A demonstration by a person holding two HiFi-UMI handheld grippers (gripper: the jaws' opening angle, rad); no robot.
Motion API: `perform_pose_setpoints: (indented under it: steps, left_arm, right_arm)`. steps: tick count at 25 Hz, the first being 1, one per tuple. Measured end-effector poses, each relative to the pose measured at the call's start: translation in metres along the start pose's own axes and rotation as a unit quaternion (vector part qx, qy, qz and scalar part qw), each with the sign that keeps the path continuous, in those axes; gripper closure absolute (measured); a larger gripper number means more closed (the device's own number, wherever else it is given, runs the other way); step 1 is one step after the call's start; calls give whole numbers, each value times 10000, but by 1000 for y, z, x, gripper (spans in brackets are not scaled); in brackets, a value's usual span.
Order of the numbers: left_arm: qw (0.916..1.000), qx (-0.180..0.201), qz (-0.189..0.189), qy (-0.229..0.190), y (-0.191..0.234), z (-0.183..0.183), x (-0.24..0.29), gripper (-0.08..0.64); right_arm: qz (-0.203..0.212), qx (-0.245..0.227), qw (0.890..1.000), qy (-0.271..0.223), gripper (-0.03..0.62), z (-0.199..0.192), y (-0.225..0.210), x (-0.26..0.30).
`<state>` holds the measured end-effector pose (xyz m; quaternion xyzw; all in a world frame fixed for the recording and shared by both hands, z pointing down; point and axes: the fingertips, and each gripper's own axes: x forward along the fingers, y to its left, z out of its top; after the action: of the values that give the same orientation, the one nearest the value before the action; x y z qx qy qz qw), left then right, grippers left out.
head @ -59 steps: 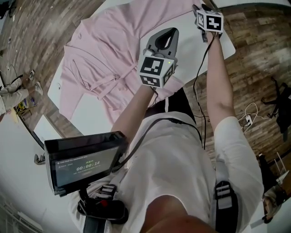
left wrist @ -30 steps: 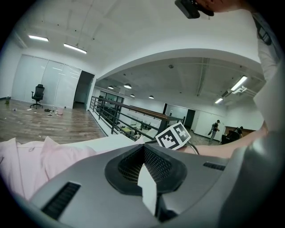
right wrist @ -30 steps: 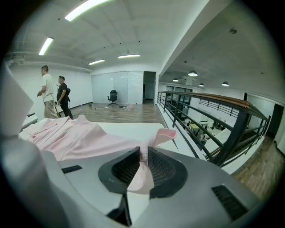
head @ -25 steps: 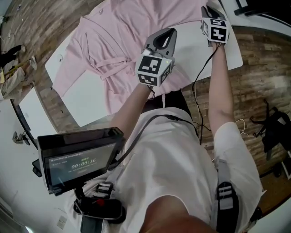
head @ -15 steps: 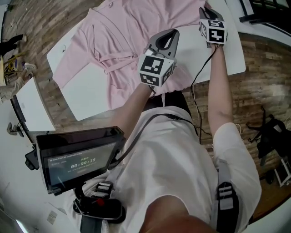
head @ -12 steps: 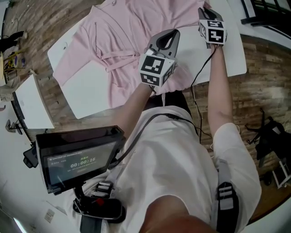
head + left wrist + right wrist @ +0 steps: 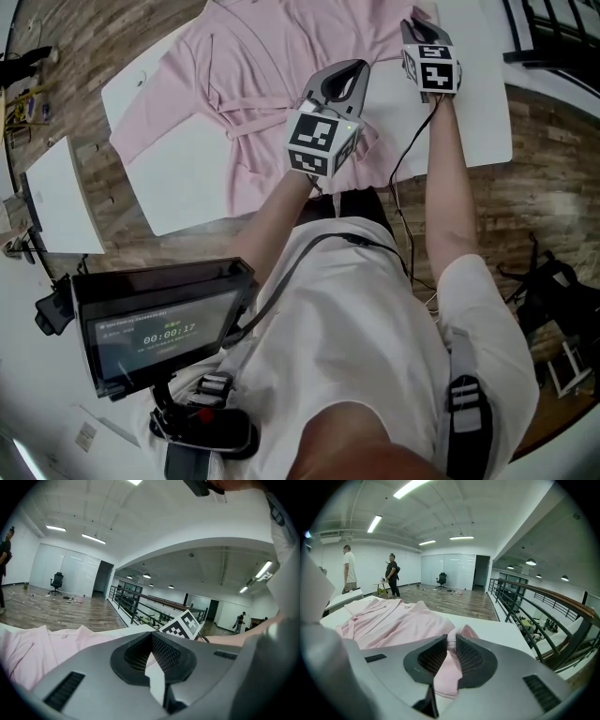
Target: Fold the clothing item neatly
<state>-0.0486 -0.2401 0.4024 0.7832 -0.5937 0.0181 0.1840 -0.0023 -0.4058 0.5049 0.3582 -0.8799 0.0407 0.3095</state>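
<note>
Was an open-plan office loft: wood floor [image 7: 459,603], glass partitions [image 7: 454,569], office chair [image 7: 441,580], strip lights [image 7: 411,488], railing [image 7: 520,606].

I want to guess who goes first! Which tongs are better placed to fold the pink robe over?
Probably the right. The right tongs are clamped on the pink robe at its edge; the left tongs are shut, with no cloth clearly caught.

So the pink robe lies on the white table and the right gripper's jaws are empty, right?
No. The pink robe lies on the white table, but the right gripper is not empty: the right gripper view shows its jaws pinching a fold of the robe.
</note>
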Motion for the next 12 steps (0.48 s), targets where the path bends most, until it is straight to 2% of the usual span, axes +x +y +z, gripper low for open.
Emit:
perform_pose_setpoints:
  steps: [12]
  left_arm:
    - [9994, -109, 338, -7, 20, -2, -5, 558]
  right_arm:
    - [478, -258, 9985, 1, 534, 13, 43, 23]
